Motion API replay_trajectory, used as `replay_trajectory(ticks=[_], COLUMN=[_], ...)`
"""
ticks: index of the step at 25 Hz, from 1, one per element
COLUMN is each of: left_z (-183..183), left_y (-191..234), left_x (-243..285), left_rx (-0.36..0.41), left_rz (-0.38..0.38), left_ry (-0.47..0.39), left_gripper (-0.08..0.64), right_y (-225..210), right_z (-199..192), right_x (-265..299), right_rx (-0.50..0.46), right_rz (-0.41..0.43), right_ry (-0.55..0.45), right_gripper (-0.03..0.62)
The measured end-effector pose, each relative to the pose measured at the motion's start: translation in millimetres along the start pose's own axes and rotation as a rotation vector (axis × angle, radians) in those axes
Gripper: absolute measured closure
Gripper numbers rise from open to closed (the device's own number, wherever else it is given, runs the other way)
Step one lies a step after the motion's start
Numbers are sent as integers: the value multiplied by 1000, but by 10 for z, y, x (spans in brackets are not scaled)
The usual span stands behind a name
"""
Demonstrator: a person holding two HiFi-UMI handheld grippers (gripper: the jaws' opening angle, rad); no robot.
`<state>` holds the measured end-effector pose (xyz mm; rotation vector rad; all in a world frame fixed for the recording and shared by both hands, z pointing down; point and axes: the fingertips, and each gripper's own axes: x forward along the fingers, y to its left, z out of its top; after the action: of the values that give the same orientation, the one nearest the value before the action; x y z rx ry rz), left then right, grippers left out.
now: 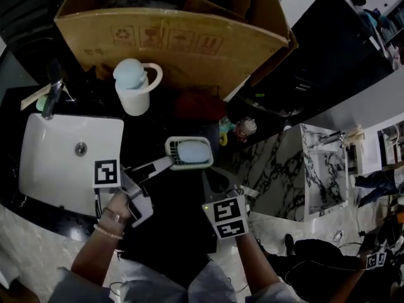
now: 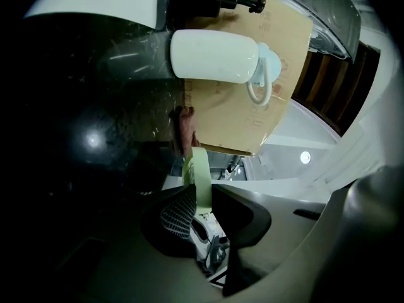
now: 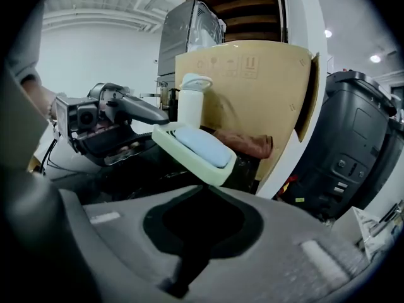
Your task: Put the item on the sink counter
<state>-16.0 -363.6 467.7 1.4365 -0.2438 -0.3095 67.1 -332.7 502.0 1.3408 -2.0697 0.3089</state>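
Note:
A pale green soap dish (image 1: 188, 153) with a blue soap bar in it hangs above the dark sink counter (image 1: 154, 128), tilted. My left gripper (image 1: 168, 163) is shut on its left rim. In the left gripper view the green rim (image 2: 198, 172) stands edge-on between the jaws of the left gripper (image 2: 199, 191). My right gripper (image 1: 207, 177) is below the dish with its jaws together. In the right gripper view the right gripper (image 3: 202, 187) sits just under the near edge of the dish (image 3: 196, 149). Whether it touches the dish is not visible.
A white mug (image 1: 136, 90) holding something pale blue stands behind the dish, beside a big cardboard box (image 1: 170, 33). A white basin (image 1: 63, 153) with a faucet (image 1: 53, 93) lies to the left. A brown object (image 1: 199, 106) and small figures (image 1: 237, 128) sit at the back right.

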Motion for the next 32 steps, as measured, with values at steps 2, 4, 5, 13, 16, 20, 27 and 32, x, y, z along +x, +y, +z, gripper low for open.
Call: replay_trajectory(ticks=[2, 4, 5, 13, 16, 20, 27, 32], left_z=[60, 103, 125, 329, 394, 430, 445, 445], left_y=[20, 51, 69, 120, 105, 82, 89, 82], left_x=[28, 60, 74, 160, 204, 238, 241, 246], left_rx=[-1, 2, 3, 4, 6, 7, 12, 16], left_rz=[5, 13, 17, 9, 9, 5, 15, 14], left_ry=[-12, -17, -21, -87, -100, -102, -107, -103], left_gripper=[480, 480, 480, 480, 480, 480, 480, 480], right_y=[2, 11, 13, -79, -121, -81, 74, 140], right_z=[-15, -39, -49, 9, 87, 224, 459, 547], right_x=[32, 60, 69, 8, -9, 30, 190, 285], right_rx=[-5, -7, -7, -83, -134, -207, -484, -611], right_rz=[12, 22, 24, -40, -81, -79, -113, -154], right_ry=[13, 27, 32, 47, 31, -4, -51, -57], right_gripper=[577, 577, 577, 577, 575, 511, 494, 494])
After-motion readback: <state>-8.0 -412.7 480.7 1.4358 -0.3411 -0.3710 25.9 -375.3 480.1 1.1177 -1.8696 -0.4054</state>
